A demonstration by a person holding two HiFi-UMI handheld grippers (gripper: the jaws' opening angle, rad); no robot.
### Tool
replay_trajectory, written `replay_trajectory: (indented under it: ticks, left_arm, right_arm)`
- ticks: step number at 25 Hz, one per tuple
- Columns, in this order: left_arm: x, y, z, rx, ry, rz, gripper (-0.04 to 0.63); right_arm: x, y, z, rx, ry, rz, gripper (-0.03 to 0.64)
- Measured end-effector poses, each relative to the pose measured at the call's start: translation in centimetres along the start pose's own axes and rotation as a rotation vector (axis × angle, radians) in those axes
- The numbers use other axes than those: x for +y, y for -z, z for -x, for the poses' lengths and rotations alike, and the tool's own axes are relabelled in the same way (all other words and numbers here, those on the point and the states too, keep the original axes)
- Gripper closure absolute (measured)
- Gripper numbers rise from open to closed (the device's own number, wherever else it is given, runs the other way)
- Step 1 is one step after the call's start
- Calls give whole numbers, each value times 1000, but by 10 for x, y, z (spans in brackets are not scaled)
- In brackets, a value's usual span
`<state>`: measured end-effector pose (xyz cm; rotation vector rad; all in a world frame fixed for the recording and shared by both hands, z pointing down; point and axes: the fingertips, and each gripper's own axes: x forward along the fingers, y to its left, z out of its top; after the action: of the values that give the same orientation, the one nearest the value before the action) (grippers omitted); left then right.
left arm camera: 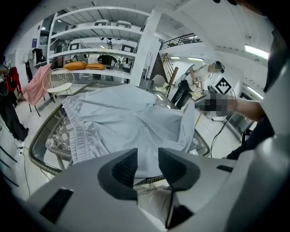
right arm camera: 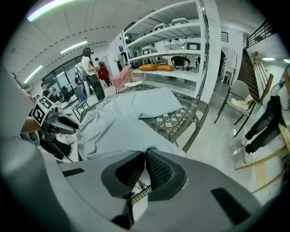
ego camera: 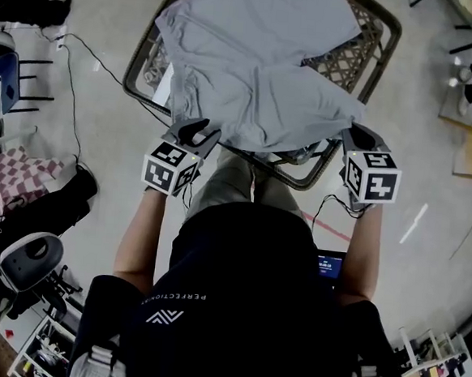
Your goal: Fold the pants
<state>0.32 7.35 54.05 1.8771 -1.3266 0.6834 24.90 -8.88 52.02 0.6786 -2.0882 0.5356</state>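
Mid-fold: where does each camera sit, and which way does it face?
Head view: on the person's head, facing steeply down at the pants on the wicker table; torso, forearms, left gripper and right gripper show.
Left gripper view: rides the left gripper, facing across the pants toward shelves; its jaws stand apart, gripping nothing.
Right gripper view: rides the right gripper, facing along the table; its jaws are shut on the pants.
Shared: each gripper view catches the other gripper; all three show the pants.

Smooth matt cloth pants (ego camera: 261,72), woven wicker table (ego camera: 352,58)
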Motion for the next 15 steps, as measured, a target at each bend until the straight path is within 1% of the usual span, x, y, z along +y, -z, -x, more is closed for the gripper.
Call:
replay_trajectory:
  ticks: [3, 5, 10, 15]
  left_arm:
    - [11, 6, 7, -4, -41, -2, 442]
    - [19, 12, 14, -6, -72, 13, 432]
    - [44, 31, 32, -7, -149, 89, 401]
    - [72, 48, 47, -4, -274, 143, 381]
  right_arm:
    - [0, -8, -5, 12, -6, 8, 577]
    - [3, -13, -9, 20, -17, 11, 577]
    - [18, -32, -23, 35, -47, 46, 577]
    - [31, -45, -36, 52, -74, 73, 577]
